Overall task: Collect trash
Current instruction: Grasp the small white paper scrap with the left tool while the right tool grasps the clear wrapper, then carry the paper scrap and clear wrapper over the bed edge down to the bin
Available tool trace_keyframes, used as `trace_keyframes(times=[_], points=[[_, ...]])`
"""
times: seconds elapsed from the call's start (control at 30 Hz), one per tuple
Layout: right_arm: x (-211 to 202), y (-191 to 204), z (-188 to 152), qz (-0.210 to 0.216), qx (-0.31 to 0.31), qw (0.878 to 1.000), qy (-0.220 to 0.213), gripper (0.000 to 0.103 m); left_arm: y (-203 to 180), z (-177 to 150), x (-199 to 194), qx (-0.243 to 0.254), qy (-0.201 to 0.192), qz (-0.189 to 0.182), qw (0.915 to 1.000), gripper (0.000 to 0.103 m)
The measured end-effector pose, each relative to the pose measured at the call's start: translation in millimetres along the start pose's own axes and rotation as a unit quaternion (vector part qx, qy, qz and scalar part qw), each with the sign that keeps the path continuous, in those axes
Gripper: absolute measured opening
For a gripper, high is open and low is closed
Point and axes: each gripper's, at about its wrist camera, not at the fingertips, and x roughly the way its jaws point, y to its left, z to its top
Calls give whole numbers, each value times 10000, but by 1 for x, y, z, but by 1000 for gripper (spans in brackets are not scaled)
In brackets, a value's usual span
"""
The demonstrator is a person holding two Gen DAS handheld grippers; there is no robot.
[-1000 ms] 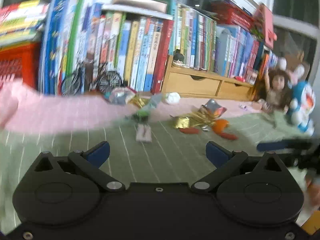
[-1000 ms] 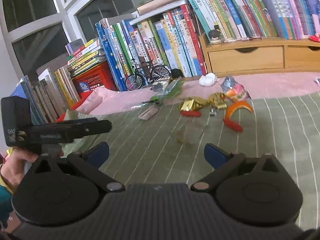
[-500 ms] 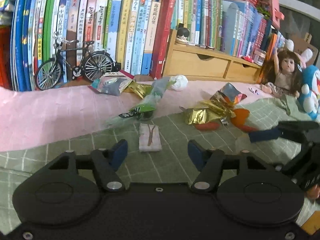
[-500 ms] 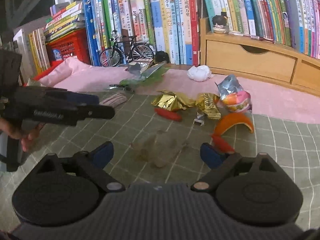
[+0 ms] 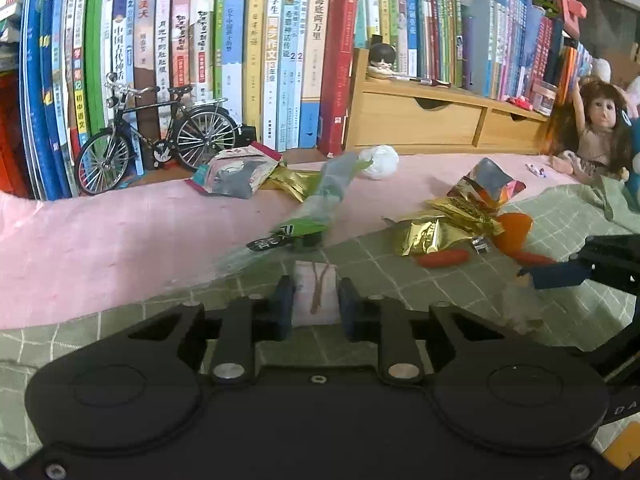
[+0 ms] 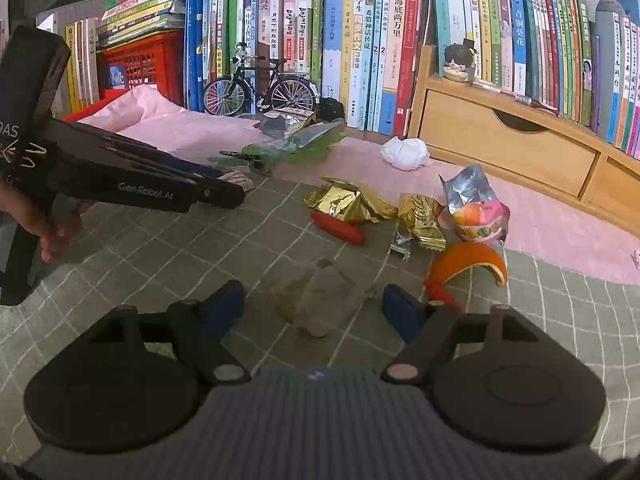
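Trash lies scattered on a green checked cloth point(image 6: 160, 256) and a pink cloth point(image 5: 100, 240). My left gripper point(image 5: 315, 300) is shut on a small white packet with a brown mark point(image 5: 316, 280), gripping its two sides. In the right wrist view that same left gripper point(image 6: 224, 196) reaches in from the left. My right gripper point(image 6: 314, 308) straddles a crumpled clear plastic piece point(image 6: 320, 292); its jaws are closing and the pads stand apart from the plastic. Beyond lie gold wrappers point(image 6: 352, 202), a red peel point(image 6: 338, 228), an orange peel point(image 6: 468, 262) and a snack bag point(image 6: 476, 208).
A white tissue ball point(image 6: 404, 152), a green-printed clear bag point(image 5: 320, 200) and a grey pouch point(image 5: 236, 172) lie on the pink cloth. Behind stand a model bicycle point(image 5: 156, 136), rows of books point(image 5: 240, 40), a wooden drawer unit point(image 5: 420, 120), a doll point(image 5: 596, 128) and a red crate point(image 6: 140, 64).
My left gripper moved forward and down to the white packet and shut on it. My right gripper came down over the clear plastic and its jaws narrowed.
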Motion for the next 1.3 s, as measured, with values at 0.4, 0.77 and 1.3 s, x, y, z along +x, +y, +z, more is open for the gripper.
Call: trace_keyframes(times=[0.4,0.77,1.3], points=[[-5,4,8,182,9,9998,-35,33,8,-3,-15,-358,-264,-49,9990,22],[-40,16,3,208,186,9995,-132,35,-4,-10,-60,-323,-503,28,9982,22],[-108,46,-25,335,278,9987,-256,35,-37,-50,-125,-381,-371,-184,9984,22]])
